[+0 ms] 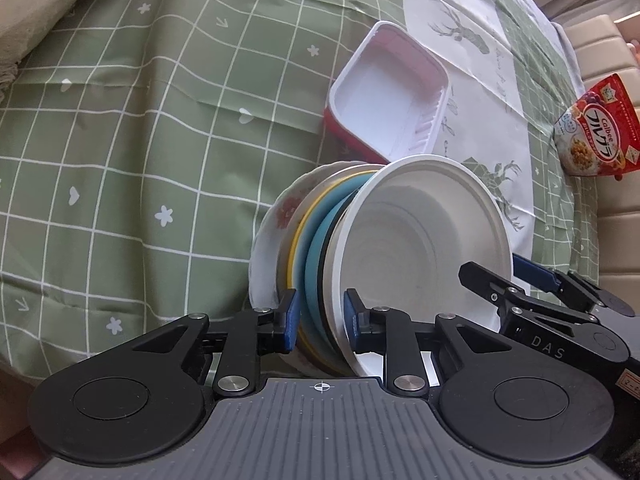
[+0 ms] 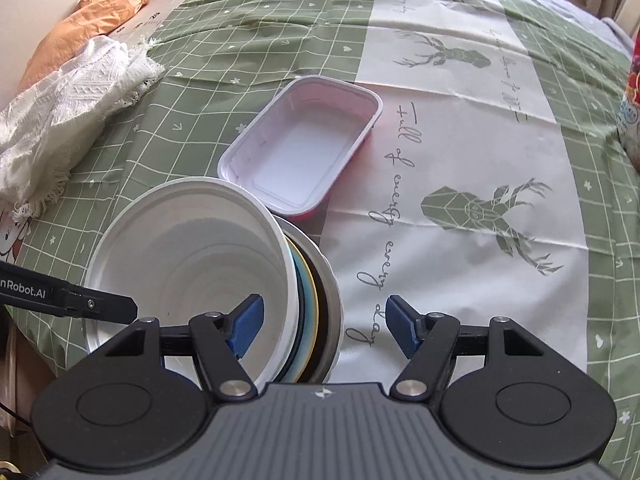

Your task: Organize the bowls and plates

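Jaws of left gripper [image 1: 321,322] clamp stacked dishes [image 1: 316,260] – lower rims hidden, right gripper [image 2: 322,330] agape

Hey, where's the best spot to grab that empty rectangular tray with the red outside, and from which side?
Take the rectangular tray by one long wall, just under its flared white rim, coming down from above with one finger inside. It sits upright and empty, so the wall is thin enough to pinch. Its near corner is crowded by the dish stack; use the far side.

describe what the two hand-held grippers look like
Both match: the left hand-held gripper and right hand-held gripper have black linkage arms, silver pivot screws, blue finger pads, round black discs and a ribbed grey body. White lettering marks their sides.
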Motion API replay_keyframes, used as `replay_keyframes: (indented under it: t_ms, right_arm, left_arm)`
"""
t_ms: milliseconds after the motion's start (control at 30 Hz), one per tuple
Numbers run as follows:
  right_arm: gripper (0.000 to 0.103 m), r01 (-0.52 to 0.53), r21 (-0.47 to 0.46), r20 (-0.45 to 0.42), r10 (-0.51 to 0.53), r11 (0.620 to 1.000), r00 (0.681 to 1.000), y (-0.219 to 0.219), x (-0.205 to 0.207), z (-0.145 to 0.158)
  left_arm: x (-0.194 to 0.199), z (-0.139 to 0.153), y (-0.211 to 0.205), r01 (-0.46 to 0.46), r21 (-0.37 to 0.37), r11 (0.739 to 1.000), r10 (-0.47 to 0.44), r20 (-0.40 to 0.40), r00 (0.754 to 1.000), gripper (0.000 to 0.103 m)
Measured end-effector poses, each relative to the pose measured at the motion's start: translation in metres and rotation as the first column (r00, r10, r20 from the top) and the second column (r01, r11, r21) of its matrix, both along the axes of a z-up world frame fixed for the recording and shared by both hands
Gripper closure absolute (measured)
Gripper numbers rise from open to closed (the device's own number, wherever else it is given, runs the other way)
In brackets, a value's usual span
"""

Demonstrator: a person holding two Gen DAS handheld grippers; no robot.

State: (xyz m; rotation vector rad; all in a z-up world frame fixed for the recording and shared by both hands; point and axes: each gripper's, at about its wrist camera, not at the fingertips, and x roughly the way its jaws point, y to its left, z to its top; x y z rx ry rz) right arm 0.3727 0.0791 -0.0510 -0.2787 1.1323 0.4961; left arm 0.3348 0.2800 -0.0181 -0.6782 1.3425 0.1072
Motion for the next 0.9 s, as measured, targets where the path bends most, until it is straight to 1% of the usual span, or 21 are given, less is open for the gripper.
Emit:
replay_keyframes:
  t_ms: [133, 200, 267, 300, 333, 400, 433, 500, 667, 767, 900]
  right_arm:
    - [0.035, 0.067, 0.095, -0.087, -0.059, 0.993, 0.994, -0.011, 0.006, -0.001]
    - [0.035, 0.077, 0.119, -0.086, -0.067, 0.99, 0.994, -0.012, 0.005, 0.002]
    - [0.037, 0.069, 0.124, -0.077, -0.06, 0.99, 0.995, -0.01, 0.003, 0.005]
    - [0.041, 0.061, 0.135, -0.09, -0.049, 0.989, 0.995, -0.008, 0.003, 0.006]
    - [0.049, 0.054, 0.151, -0.114, -0.037, 0.987, 0.993, -0.006, 0.003, 0.006]
    - [0.052, 0.034, 0.186, -0.171, -0.002, 0.982, 0.985, -0.001, 0.0, 0.004]
    - [0.051, 0.027, 0.189, -0.172, 0.006, 0.982, 0.985, 0.001, -0.003, 0.004]
    - [0.052, 0.008, 0.173, -0.139, 0.016, 0.985, 0.99, 0.005, -0.007, 0.004]
    - [0.052, 0.052, 0.167, -0.144, -0.028, 0.985, 0.989, -0.004, 0.001, 0.002]
    - [0.052, 0.074, 0.158, -0.136, -0.052, 0.985, 0.989, -0.014, 0.005, 0.002]
    - [0.052, 0.104, 0.154, -0.138, -0.082, 0.983, 0.987, -0.024, 0.012, 0.003]
  left_arm:
    - [0.0, 0.01, 0.002, -0.005, -0.012, 1.0, 0.006, 0.028, 1.0, 0.078]
    - [0.0, 0.016, 0.005, -0.016, -0.027, 1.0, 0.017, 0.048, 0.999, 0.078]
    - [0.001, 0.019, 0.007, -0.027, -0.051, 0.998, 0.03, 0.063, 0.998, 0.078]
    - [0.002, 0.02, 0.008, -0.028, -0.058, 0.998, 0.032, 0.067, 0.997, 0.078]
    - [0.002, 0.021, 0.008, -0.026, -0.061, 0.998, 0.031, 0.071, 0.997, 0.078]
    - [0.004, 0.022, 0.008, -0.022, -0.061, 0.998, 0.027, 0.077, 0.997, 0.078]
    - [0.004, 0.022, 0.008, -0.02, -0.06, 0.998, 0.025, 0.079, 0.997, 0.078]
    - [0.005, 0.02, 0.009, -0.018, -0.058, 0.998, 0.022, 0.077, 0.997, 0.078]
    - [0.006, 0.016, 0.009, -0.018, -0.058, 0.998, 0.021, 0.052, 0.998, 0.079]
    - [0.003, 0.02, 0.011, -0.028, -0.081, 0.996, 0.034, 0.072, 0.997, 0.079]
    - [0.002, 0.025, 0.014, -0.048, -0.048, 0.998, 0.052, 0.079, 0.996, 0.079]
